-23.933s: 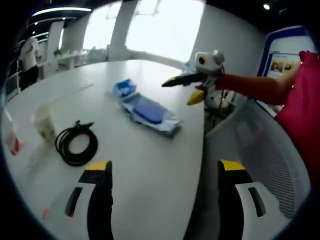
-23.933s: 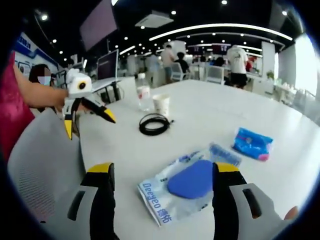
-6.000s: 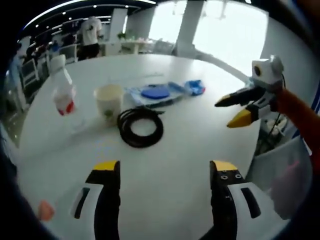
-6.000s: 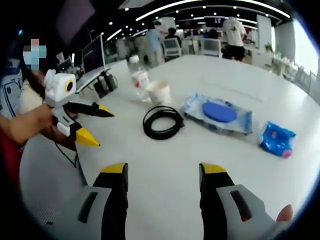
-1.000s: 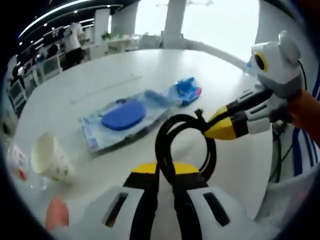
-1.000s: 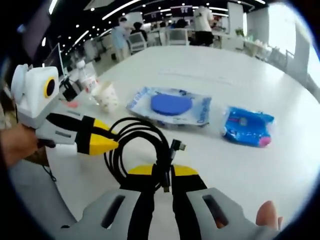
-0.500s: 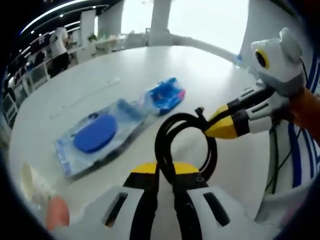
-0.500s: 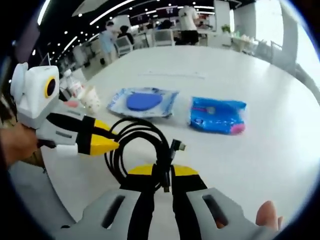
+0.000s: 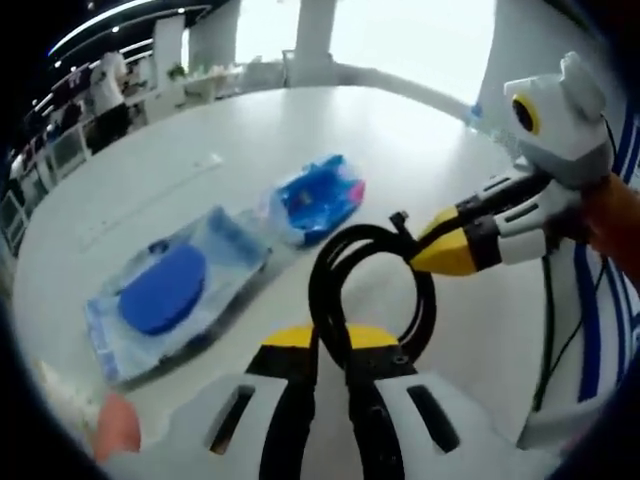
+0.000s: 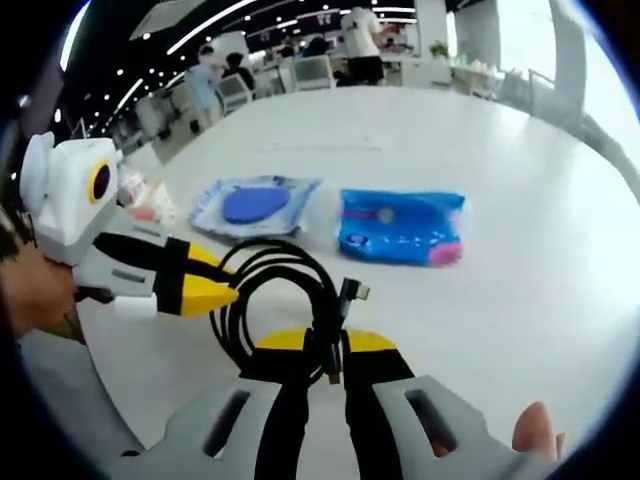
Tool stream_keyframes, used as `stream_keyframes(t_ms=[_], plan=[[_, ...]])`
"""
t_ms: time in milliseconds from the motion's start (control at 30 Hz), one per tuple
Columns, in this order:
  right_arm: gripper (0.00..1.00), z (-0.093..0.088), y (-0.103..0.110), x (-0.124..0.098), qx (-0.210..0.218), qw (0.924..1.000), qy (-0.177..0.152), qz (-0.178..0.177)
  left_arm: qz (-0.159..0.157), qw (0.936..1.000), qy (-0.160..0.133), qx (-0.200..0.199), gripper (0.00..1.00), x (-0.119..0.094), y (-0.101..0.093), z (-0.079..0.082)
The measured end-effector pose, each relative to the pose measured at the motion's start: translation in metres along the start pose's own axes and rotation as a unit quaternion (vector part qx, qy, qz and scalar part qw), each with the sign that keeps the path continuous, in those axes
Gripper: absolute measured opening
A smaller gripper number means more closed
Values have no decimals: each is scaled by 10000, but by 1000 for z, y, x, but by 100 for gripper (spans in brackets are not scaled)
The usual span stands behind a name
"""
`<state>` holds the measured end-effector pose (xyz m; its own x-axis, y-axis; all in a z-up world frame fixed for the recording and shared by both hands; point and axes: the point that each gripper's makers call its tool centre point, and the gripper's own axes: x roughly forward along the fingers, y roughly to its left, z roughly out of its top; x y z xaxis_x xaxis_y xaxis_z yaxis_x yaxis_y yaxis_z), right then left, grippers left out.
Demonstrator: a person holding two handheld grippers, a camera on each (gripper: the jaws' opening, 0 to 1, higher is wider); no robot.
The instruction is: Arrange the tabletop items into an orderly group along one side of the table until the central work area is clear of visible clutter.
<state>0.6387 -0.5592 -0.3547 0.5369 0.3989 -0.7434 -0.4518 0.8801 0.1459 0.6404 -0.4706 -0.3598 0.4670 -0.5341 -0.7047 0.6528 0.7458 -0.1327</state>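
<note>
Left gripper view, nearest: left gripper [image 9: 330, 345], yellow-tipped jaws drawn together on a coiled black cable [image 9: 370, 290], the loop standing up from the tips above the white table [image 9: 420, 150]. Just right of the coil, the right gripper [image 9: 415, 250] enters from the right w/ its yellow tips pinched on the coil's upper right arc, next to a small plug end; a hand [image 9: 610, 215] holds it at the view's edge. Beyond the coil, on the table: a clear packet w/ a blue round pad [image 9: 170, 290] to the left, and a blue wipes pack [image 9: 318, 197] just past it, the two touching or nearly so. Far bkgd: white columns, bright windows, a standing person at upper left. Right gripper view, nearest: right gripper [image 10: 325, 350], jaws closed narrow on the same cable [image 10: 275, 290], plug end [image 10: 352, 292] sticking out to the right of the tips. Left gripper [image 10: 225, 292] comes in from the left, tips clamped on the coil's left side, held by a hand [image 10: 35, 290]. Farther on the table [image 10: 520, 250]: blue-pad packet [image 10: 255, 205] and wipes pack [image 10: 400, 225] side by side, close together; a paper cup [image 10: 160, 205] and a bottle, partly hidden, sit behind the left gripper's body. Bkgd: chairs, desks, several people standing, ceiling light strips.
</note>
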Motion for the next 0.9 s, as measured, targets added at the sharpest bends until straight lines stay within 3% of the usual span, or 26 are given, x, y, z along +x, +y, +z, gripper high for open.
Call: stream_keyframes(t_ms=[233, 900], plan=[[12, -1, -2, 17, 38, 9999, 123, 69, 73, 9999, 123, -52, 8, 9, 8, -7], [12, -12, -4, 39, 53, 9990, 419, 142, 133, 9994, 315, -83, 12, 21, 16, -20]])
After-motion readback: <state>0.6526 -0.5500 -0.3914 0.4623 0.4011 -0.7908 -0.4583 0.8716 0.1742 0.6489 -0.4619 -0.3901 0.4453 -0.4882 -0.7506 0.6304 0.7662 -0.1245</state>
